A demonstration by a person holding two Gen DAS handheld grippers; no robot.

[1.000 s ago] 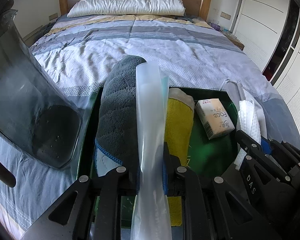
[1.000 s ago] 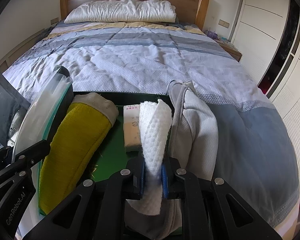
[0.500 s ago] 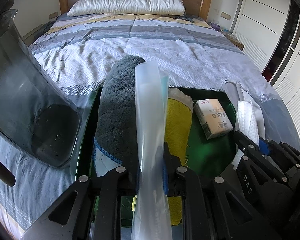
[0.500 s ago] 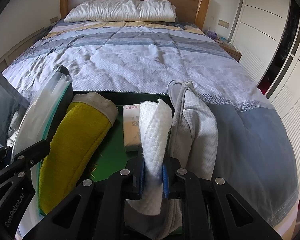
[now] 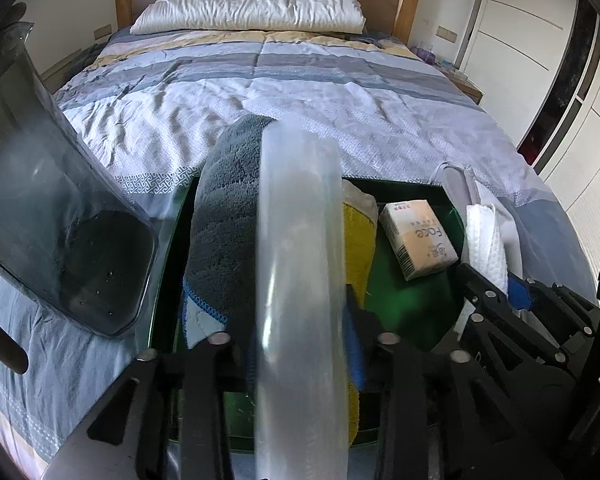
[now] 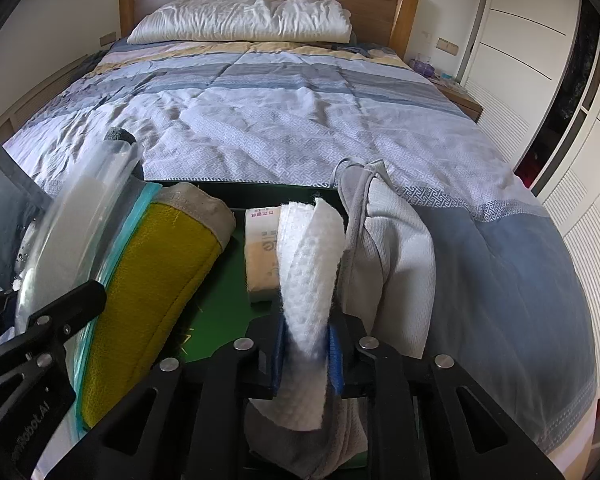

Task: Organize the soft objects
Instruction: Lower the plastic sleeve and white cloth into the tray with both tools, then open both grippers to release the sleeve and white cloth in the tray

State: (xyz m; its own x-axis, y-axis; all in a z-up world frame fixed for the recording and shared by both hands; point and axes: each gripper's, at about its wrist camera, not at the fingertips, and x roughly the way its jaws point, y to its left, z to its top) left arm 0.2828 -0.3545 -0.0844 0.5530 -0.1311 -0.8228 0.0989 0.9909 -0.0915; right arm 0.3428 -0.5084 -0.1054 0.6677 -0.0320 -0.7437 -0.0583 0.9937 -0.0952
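Left wrist view: left gripper [image 5: 300, 344] fingers opening around a clear plastic bag [image 5: 300, 264], grey towel [image 5: 228, 216] left of them, yellow cloth [image 5: 358, 232] right, tissue pack [image 5: 418, 238] beyond in green tray [image 5: 412, 300] on bed [image 5: 300, 92]; right wrist view: right gripper [image 6: 306, 350] fingers opening, white cloth [image 6: 310, 272] between, grey garment [image 6: 388, 256] right.

Only real difference from a second ago: both sets of jaws are opening. The left gripper [image 5: 300, 344] had been clamped on the clear plastic bag [image 5: 300, 264] mid-frame, and now there's slack around it. The right gripper [image 6: 306, 354] is loosening off the white cloth [image 6: 310, 280], lower center, which still stands between the blue pads [image 6: 335, 354].
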